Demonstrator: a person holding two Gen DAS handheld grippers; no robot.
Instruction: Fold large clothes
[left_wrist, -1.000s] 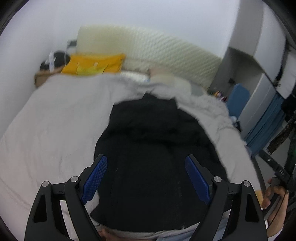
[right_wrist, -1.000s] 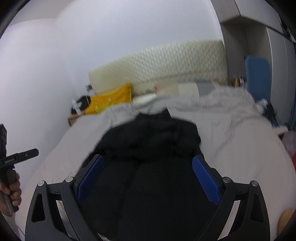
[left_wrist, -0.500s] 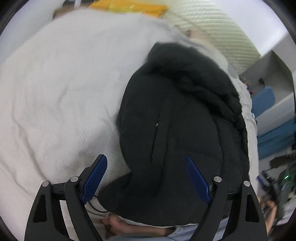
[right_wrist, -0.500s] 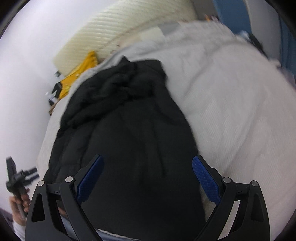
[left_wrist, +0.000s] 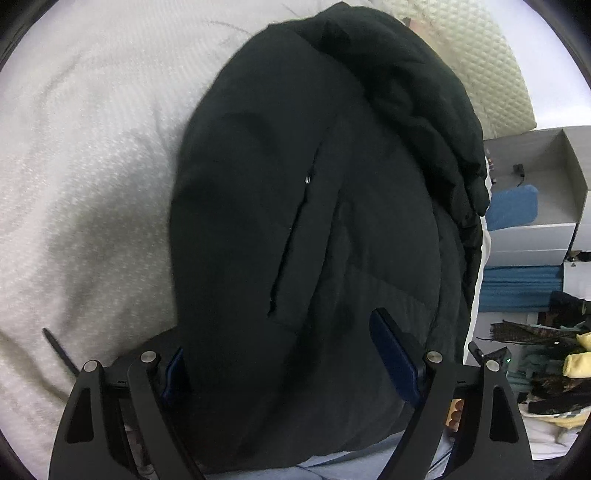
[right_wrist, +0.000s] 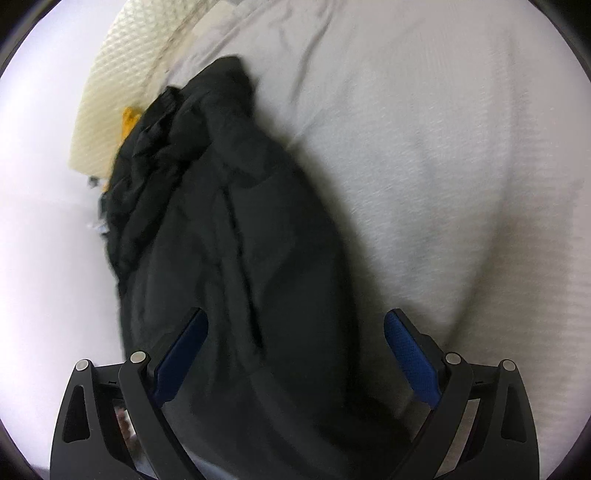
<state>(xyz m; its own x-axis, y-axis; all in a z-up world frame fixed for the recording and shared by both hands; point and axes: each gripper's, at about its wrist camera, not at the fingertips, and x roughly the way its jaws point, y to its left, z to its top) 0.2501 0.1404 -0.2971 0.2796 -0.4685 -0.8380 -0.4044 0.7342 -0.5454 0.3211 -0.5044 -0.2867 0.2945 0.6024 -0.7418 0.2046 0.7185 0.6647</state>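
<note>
A big bed (left_wrist: 92, 166) has a white cover. A cream headboard (left_wrist: 480, 55) stands by the white wall (right_wrist: 37, 221). Grey shelves (left_wrist: 535, 155) stand beside it.

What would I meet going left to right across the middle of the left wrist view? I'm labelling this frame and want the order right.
White bedspread → black jacket → blue cushion → grey shelf unit. The open left claw sits below that line, astride the jacket's near edge.
</note>
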